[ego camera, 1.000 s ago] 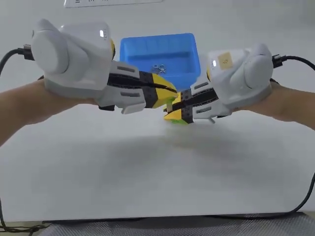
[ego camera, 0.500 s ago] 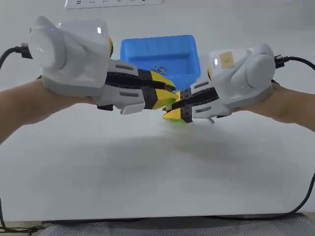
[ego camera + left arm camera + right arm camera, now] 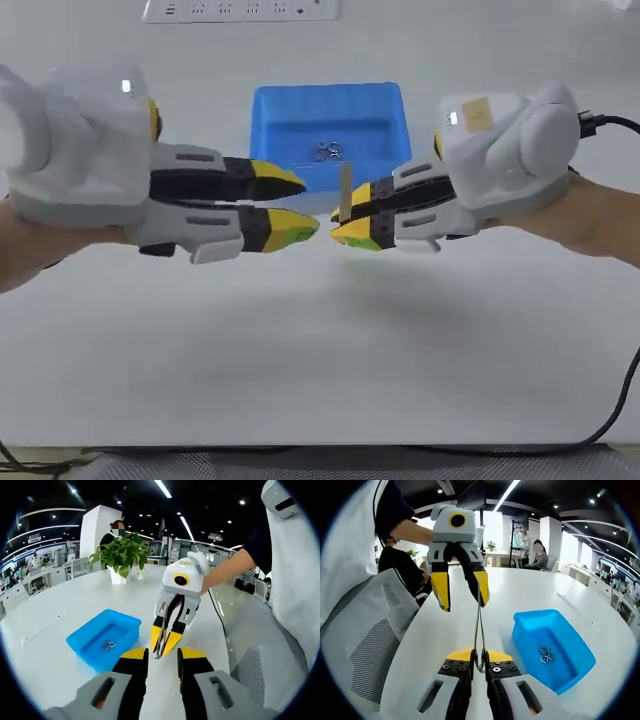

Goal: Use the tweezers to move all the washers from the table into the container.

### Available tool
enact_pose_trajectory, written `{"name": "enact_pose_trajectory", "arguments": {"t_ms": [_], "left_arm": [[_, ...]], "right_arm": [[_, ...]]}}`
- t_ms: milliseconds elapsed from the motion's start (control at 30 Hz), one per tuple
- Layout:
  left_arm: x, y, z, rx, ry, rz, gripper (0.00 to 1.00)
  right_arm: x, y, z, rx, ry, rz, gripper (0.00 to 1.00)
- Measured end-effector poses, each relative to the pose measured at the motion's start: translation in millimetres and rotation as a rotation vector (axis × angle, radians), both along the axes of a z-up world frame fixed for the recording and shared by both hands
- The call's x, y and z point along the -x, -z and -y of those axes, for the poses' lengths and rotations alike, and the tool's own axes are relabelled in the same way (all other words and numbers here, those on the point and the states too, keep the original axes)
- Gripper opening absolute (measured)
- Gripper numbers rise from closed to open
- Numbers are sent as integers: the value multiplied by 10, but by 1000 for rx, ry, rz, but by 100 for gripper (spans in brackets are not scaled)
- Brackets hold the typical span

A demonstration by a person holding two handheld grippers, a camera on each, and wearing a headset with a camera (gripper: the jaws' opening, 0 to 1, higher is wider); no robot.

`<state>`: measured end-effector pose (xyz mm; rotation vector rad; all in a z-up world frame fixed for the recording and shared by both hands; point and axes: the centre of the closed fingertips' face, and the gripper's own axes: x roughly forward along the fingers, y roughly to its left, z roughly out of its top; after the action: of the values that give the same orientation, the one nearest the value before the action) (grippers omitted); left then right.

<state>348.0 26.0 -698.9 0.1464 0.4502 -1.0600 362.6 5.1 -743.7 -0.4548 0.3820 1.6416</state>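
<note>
Left tool drawn back from right tool, jaws apart; right clamps slim silver tweezers upright.

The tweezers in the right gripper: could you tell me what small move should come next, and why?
Probably tip the right gripper so the tweezers point down at the table: it is shut on them, they stand upright, and the left gripper is open, apart from them.

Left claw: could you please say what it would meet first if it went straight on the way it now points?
Probably the tweezers held in the right claw, which faces the left claw tip to tip; depth is unclear, so that claw's yellow tips might come first.
</note>
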Motion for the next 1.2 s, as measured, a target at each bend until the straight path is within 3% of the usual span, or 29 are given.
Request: {"name": "enact_pose_trajectory", "arguments": {"t_ms": [100, 167, 300, 467, 633, 733, 833, 1000, 1200], "left_arm": [[45, -5, -182, 36, -87, -47, 36], [54, 17, -326, 35, -130, -38, 44], [73, 15, -512, 38, -190, -36, 50], [101, -117, -543, 107, -219, -26, 62], [168, 4, -587, 81, -229, -21, 72], [281, 159, -677, 46, -233, -53, 73], [332, 181, -739, 62, -256, -66, 77], [395, 237, -790, 49, -277, -94, 87], [377, 206, -833, 72, -306, -87, 92]], "right_arm": [[4, -45, -1, 9, -4, 19, 9], [5, -102, -7, 4, 1, 22, 9], [7, -216, -21, 4, 0, 37, 9], [-54, -373, -39, -25, 34, 40, 9], [-136, -464, -31, -23, 53, 58, 9], [-209, -570, -43, -31, 63, 65, 9], [-283, -653, -64, -29, 64, 84, 9], [-488, -786, -122, -51, 93, 112, 9], [-803, -838, -196, -66, 129, 129, 9]]}}
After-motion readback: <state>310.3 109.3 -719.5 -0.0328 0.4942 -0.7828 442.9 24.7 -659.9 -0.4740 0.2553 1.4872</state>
